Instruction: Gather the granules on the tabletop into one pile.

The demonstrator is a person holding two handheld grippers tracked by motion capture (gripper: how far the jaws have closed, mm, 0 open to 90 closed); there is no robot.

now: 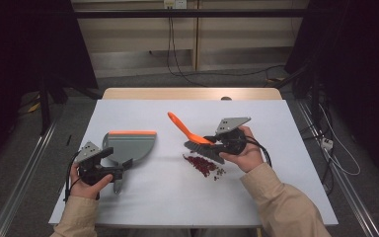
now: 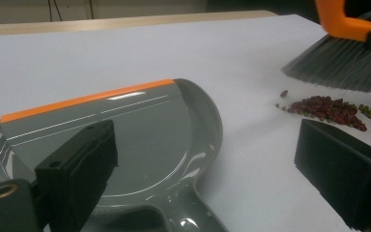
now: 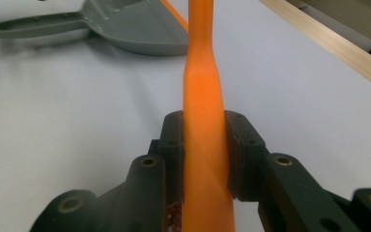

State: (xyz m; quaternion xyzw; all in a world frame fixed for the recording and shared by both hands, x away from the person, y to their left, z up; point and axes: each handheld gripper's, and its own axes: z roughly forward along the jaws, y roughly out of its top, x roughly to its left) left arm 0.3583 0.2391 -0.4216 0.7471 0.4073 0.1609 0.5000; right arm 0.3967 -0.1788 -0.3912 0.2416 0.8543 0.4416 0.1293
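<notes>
A grey dustpan (image 1: 131, 144) with an orange lip lies flat at the table's left. Its handle points toward me. My left gripper (image 1: 117, 161) stands open, its jaws wide on either side of that handle. In the left gripper view the dustpan (image 2: 145, 135) fills the space ahead of my left gripper (image 2: 207, 159). A small brush with an orange handle (image 1: 180, 126) tilts over the table's middle. My right gripper (image 1: 213, 141) is shut on it, the handle (image 3: 203, 72) squeezed between the jaws of my right gripper (image 3: 205, 131). Its grey bristles (image 1: 205, 150) hang just behind a pile of red beans (image 1: 201, 164).
The white table (image 1: 276, 128) has a wooden strip (image 1: 192, 93) along its far edge. A few greenish beans (image 2: 367, 111) lie at the pile's right end. Cables trail over the floor beyond and to the right of the table.
</notes>
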